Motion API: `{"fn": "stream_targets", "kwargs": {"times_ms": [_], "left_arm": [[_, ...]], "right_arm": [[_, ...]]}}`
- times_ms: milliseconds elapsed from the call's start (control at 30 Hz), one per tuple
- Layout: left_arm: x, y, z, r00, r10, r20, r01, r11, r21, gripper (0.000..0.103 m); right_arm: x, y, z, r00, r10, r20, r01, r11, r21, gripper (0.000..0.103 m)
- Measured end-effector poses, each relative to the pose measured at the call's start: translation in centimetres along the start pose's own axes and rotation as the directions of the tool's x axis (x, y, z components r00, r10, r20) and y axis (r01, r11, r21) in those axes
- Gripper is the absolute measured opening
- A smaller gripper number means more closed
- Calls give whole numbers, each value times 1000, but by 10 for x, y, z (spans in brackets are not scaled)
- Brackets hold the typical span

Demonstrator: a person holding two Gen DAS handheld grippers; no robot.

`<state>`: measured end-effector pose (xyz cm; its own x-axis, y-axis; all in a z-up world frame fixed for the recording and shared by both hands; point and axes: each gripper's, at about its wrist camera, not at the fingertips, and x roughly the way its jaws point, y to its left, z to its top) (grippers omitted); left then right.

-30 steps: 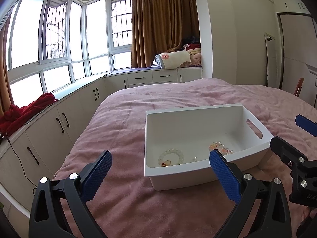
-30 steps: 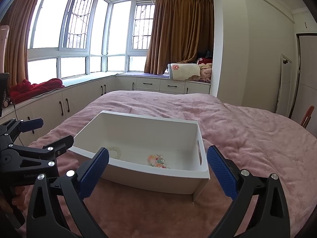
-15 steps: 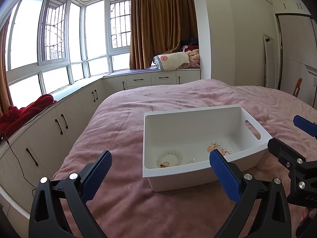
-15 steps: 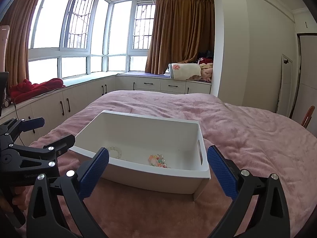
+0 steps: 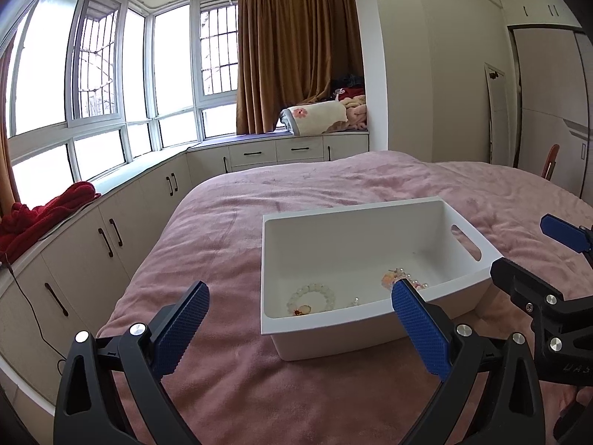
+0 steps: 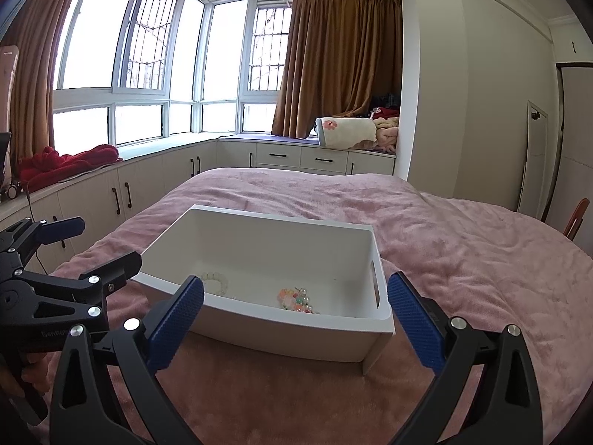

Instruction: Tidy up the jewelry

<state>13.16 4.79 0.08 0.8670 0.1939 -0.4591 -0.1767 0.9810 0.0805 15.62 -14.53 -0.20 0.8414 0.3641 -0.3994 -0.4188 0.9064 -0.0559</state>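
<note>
A white bin is recorded on a bed covered in a plain pink plush spread. Inside the bin, a bracelet of pale, whitish-green beads with a small red and gold charm is noted, along with a jewelry cluster in peach, mint and pearl white. The left claw and the right claw are seen with black frames, silver screws and blue pads textured in a fine diamond grid. Brown curtains, white window frames, cream cabinets with black handles, a red blanket and a cream folded blanket bearing a pink flower are observed.
</note>
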Motion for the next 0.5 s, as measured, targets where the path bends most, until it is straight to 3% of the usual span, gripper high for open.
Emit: {"fn": "stream_targets", "kwargs": {"times_ms": [500], "left_arm": [[2,2,3,1000,5,-10,-5,1000,-4,99]], "right_arm": [[-3,-1,2,1000,1,7,-1,1000,-1,98]]}}
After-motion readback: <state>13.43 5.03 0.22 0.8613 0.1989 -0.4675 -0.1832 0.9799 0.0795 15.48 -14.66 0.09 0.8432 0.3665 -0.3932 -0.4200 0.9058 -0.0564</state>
